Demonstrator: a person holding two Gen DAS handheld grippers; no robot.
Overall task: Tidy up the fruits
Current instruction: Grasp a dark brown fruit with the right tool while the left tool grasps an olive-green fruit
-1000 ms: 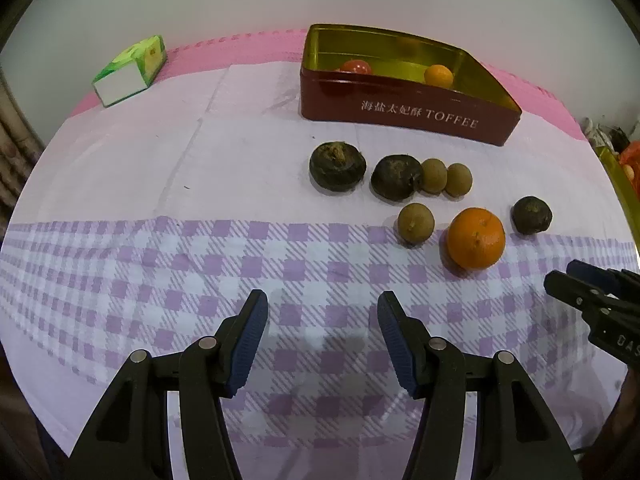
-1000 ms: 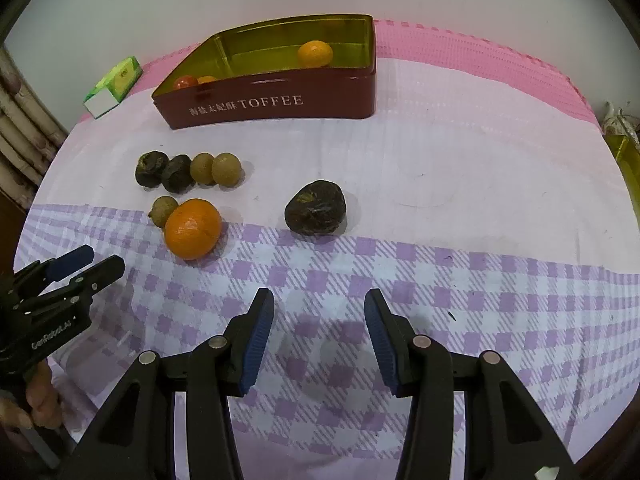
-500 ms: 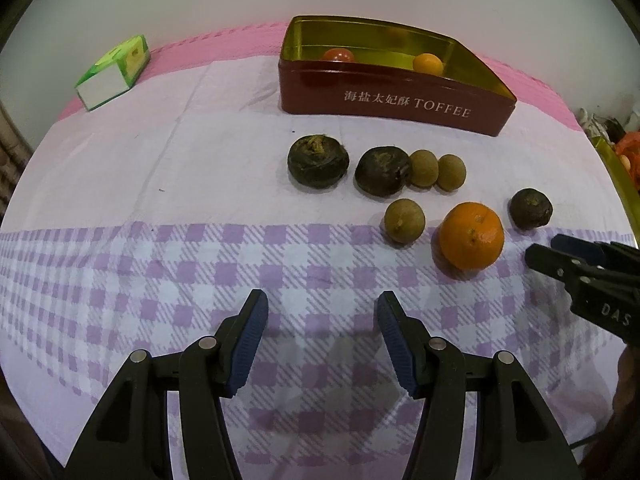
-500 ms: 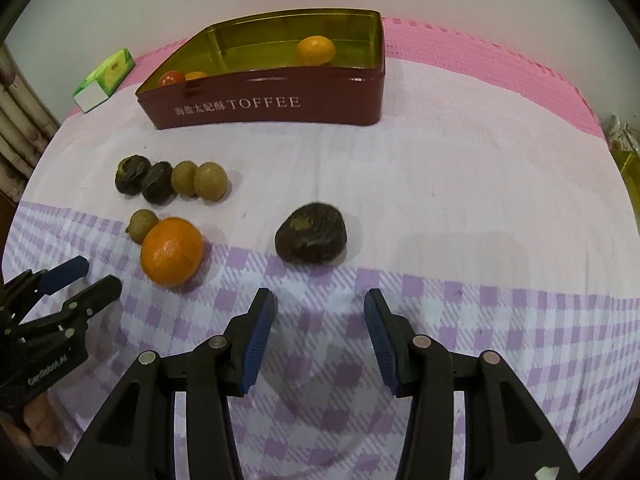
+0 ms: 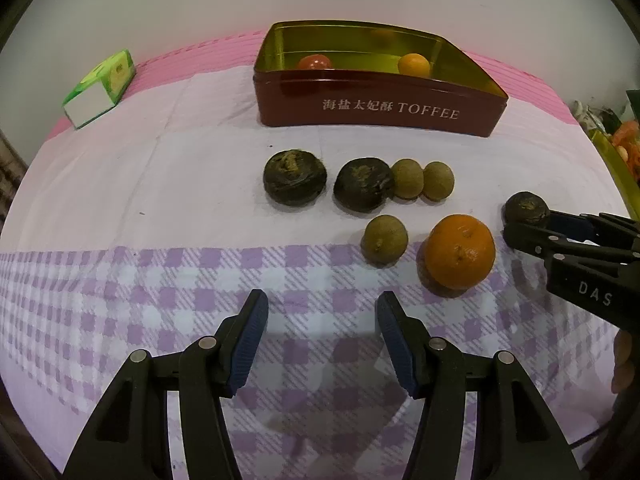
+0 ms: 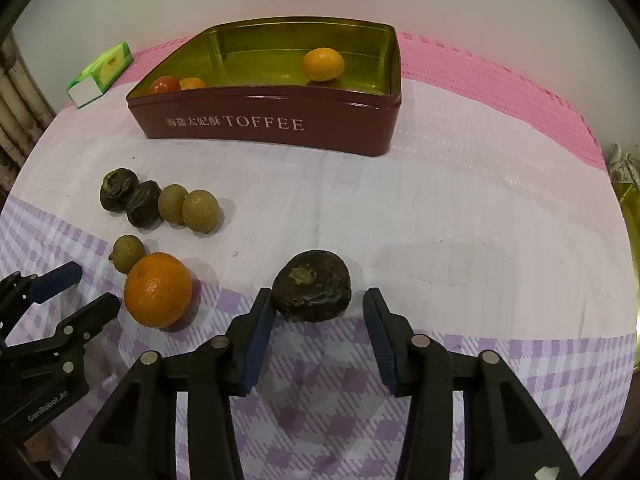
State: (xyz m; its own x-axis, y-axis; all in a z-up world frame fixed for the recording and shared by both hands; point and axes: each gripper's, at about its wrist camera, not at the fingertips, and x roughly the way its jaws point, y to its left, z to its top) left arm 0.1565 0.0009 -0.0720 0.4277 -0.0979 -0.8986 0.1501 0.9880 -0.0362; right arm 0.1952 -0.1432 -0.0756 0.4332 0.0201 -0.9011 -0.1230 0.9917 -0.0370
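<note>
My right gripper (image 6: pixel 316 320) has its fingers spread wide around the dark wrinkled fruit (image 6: pixel 312 285) on the desk (image 6: pixel 460 220). My left gripper (image 5: pixel 322 332) is wide too, holding nothing, near the orange (image 5: pixel 460 251). The toffee tin (image 6: pixel 272 124) sits behind.

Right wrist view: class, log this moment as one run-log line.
right claw: open, straddling dark fruit | left claw: open | toffee tin: three fruits inside

The red tin (image 6: pixel 264 128) reads "海盐太妃酥 TOFFEE".
</note>
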